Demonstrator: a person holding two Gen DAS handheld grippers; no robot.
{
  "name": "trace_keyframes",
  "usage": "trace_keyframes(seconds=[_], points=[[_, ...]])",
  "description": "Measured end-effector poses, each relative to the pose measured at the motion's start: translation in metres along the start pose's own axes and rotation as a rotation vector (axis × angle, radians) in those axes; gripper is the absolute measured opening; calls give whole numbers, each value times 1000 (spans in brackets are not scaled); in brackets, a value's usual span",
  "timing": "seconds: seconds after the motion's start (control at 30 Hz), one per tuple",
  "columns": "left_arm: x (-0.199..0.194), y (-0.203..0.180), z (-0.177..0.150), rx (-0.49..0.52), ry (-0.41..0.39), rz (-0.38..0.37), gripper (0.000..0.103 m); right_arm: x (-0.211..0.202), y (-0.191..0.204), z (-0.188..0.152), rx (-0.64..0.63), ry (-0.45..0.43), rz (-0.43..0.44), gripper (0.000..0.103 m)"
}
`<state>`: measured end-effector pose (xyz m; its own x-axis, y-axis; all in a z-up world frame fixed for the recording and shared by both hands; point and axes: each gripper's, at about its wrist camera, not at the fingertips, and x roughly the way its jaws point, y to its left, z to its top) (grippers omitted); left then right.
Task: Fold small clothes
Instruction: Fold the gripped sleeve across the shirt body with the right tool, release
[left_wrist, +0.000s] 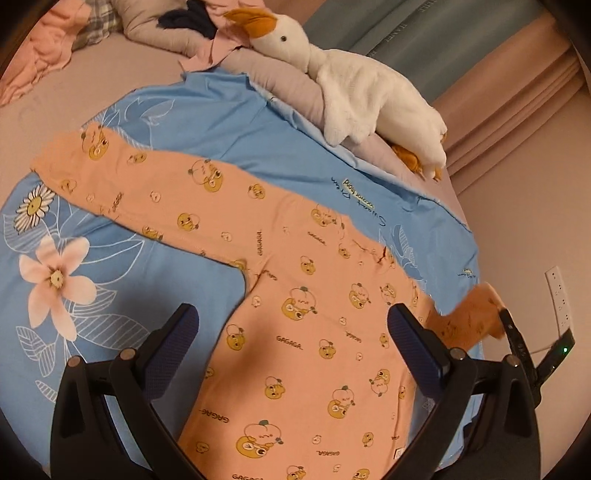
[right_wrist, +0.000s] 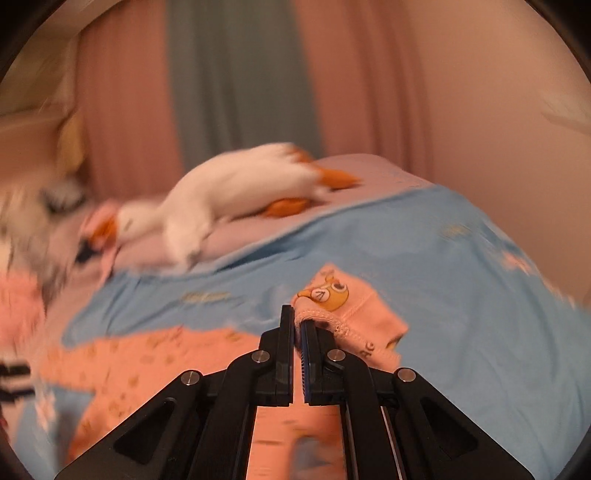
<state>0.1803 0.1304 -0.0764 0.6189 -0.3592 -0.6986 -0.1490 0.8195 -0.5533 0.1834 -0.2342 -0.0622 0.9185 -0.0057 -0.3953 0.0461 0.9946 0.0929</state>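
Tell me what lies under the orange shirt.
The orange shirt lies spread on a blue floral sheet, which shows all around it. Whatever is beneath the sheet there is covered.

1. I count one orange shirt (left_wrist: 295, 295) with a duck print, and I see two sleeves on it.
2. I count one blue sheet (left_wrist: 229, 133) with flowers.
3. I count one white toy goose (left_wrist: 354, 88).
4. I count two grippers: the left gripper (left_wrist: 295, 339) and the right gripper (right_wrist: 298, 328).
5. I count one wall socket (left_wrist: 559, 295).
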Motion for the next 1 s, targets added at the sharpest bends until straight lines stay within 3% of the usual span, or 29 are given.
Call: trace_keyframes(seconds=[0.17, 0.33, 0.43, 0.5, 0.57, 0.63, 0.7, 0.8, 0.83, 0.87, 0.93, 1.0], points=[[2, 22, 5, -41, -7, -1, 102, 45, 117, -33, -277, 81, 65, 5], [1, 39, 8, -64, -21, 24, 102, 87, 210, -73, -525, 118, 62, 5], [5, 45, 8, -67, -13, 39, 102, 108, 244, -104, -629, 190, 72, 6], [8, 48, 7, -70, -6, 38, 102, 113, 253, -113, -635, 214, 81, 17], [11, 51, 7, -86, -6, 20, 102, 113, 250, -112, -598, 231, 148, 51], [14, 52, 7, -101, -4, 0, 102, 105, 242, -106, -569, 218, 197, 63], [19, 52, 6, -108, 2, -19, 102, 95, 237, -99, -539, 216, 287, 63], [26, 52, 3, -123, 17, -48, 102, 74, 208, -84, -379, 271, 581, 63], [28, 52, 3, -124, 22, -54, 102, 67, 197, -79, -337, 267, 640, 63], [31, 51, 2, -124, 28, -56, 102, 60, 184, -74, -300, 242, 662, 63], [34, 51, 0, -128, 35, -56, 102, 56, 160, -65, -241, 208, 581, 64], [37, 52, -2, -139, 43, -62, 102, 68, 135, -64, -135, 257, 523, 63]])
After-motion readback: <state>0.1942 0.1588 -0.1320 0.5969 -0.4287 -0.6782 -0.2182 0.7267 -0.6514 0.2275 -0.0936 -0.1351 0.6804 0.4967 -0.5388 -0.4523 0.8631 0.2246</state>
